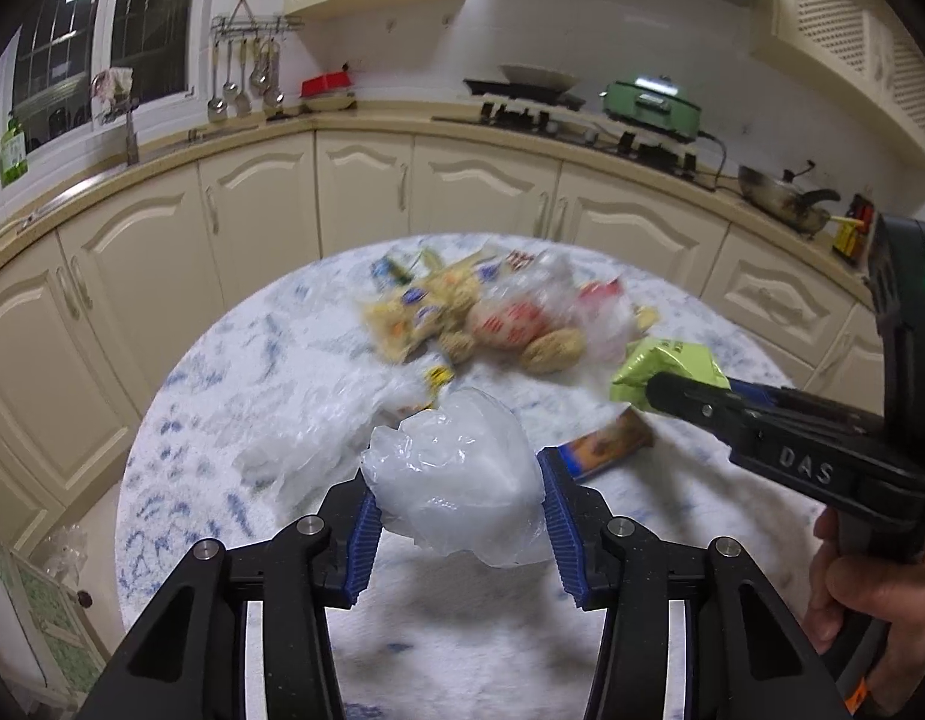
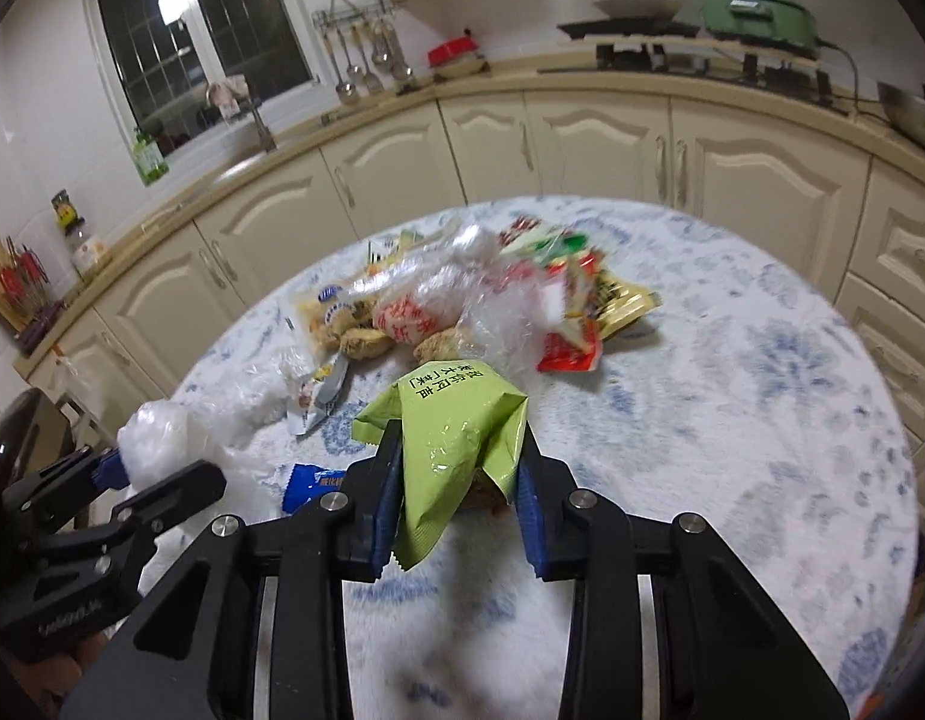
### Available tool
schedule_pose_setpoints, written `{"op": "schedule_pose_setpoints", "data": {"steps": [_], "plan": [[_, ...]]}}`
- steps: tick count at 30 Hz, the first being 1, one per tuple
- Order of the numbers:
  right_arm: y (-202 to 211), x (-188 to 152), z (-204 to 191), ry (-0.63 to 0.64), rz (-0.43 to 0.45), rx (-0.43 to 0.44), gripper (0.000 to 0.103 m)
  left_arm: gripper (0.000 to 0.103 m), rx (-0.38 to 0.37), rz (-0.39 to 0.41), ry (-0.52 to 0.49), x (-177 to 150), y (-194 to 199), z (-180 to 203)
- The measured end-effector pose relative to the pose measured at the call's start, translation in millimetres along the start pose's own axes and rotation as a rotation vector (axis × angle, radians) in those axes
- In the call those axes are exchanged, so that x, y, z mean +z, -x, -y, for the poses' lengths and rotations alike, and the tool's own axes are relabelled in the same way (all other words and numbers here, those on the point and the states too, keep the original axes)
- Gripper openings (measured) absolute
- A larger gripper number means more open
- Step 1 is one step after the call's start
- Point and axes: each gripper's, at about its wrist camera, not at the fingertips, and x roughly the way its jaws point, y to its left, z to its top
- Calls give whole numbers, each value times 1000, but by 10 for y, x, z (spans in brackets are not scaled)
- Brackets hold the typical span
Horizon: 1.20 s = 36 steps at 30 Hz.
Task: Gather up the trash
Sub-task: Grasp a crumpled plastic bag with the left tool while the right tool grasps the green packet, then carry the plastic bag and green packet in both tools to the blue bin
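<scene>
Trash in both grippers: crumpled clear plastic bag (image 1: pixel 456 474) pinched between the blue pads of the left gripper (image 1: pixel 459 516), lifted just above the round table (image 1: pixel 234 360) with its white-and-blue cloth; green snack wrapper (image 2: pixel 450 444) clamped between the jaws of the right gripper (image 2: pixel 459 516), likewise off the cloth. Just beyond, a blue wrapper (image 2: pixel 312 483) flat on the cloth between the two grippers, and a loose sheet of clear film (image 1: pixel 318 420) to the left. Farther back, near the table's middle, a blurred pile of remaining trash (image 2: pixel 462 306): clear bags, peanut-like shells, yellow and red packets. Behind the table, cream cabinets (image 1: pixel 366 192) under a curved counter, a green cooker (image 1: pixel 654 105) and hanging utensils (image 1: pixel 246 78).
</scene>
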Motion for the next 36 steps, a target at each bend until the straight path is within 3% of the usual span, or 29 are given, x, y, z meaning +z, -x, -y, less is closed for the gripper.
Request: {"op": "schedule_pose_setpoints", "data": {"steps": [9, 20, 27, 36], "plan": [[786, 15, 293, -36, 132, -36, 34, 44, -85, 68, -87, 160, 157, 592], [1757, -151, 1016, -126, 263, -177, 33, 44, -260, 105, -226, 362, 48, 1692], [2325, -452, 1593, -213, 300, -315, 33, 44, -397, 69, -309, 450, -252, 2491], [2801, -965, 2490, -367, 272, -478, 34, 44, -517, -70, -428, 386, -942, 3562]]}}
